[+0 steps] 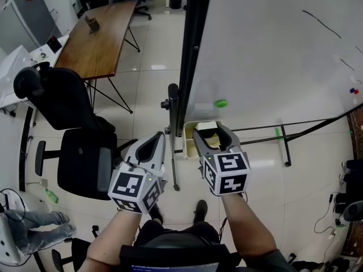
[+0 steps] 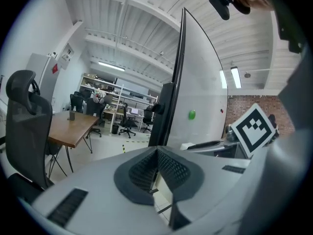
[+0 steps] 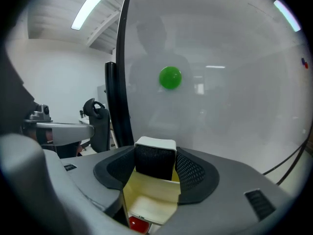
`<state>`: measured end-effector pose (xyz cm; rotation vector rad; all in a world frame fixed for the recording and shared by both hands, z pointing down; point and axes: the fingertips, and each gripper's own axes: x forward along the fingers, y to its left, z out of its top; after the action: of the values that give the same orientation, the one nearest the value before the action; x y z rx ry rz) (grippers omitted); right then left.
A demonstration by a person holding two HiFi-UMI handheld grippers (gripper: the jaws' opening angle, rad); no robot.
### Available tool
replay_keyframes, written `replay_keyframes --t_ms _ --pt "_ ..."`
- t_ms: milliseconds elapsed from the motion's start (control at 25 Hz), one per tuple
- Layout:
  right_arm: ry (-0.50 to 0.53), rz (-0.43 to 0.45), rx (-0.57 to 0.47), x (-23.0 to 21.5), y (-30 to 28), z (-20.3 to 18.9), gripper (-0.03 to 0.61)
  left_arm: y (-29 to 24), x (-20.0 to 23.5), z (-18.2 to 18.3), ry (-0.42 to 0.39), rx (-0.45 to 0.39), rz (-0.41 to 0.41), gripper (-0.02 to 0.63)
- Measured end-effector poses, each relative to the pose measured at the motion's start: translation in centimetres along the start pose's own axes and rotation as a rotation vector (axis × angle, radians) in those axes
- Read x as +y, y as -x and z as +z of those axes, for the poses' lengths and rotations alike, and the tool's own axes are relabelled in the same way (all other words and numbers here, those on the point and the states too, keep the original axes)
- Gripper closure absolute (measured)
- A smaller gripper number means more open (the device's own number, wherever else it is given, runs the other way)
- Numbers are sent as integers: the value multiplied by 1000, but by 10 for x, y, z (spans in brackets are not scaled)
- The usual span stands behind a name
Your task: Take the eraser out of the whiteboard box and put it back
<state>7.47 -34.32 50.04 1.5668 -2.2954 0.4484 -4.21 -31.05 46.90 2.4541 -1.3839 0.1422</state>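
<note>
We are gripping the eraser (image 3: 155, 161) by its sides in our right gripper (image 3: 156, 173), hovering it just above the open yellow box (image 3: 146, 205) at the whiteboard (image 3: 225, 82), while our left gripper (image 2: 157, 153) is waiting closed, empty and farther off.

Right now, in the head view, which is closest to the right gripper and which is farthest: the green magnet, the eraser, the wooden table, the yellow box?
1. Eraser: between the right gripper's fingers.
2. Yellow box: just beneath, at the whiteboard's foot.
3. Green magnet: on the whiteboard, ahead.
4. Wooden table: far off, upper left.
</note>
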Motion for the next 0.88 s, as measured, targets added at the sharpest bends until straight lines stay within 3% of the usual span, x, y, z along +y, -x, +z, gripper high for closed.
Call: replay_keyframes --t_ms 360,880 --pt "-28 32 178 12 -2 -11 297 28 -13 27 -30 -27 -27 586" --pt "-92 51 328 20 5 -21 305 45 5 26 -33 7 71 586"
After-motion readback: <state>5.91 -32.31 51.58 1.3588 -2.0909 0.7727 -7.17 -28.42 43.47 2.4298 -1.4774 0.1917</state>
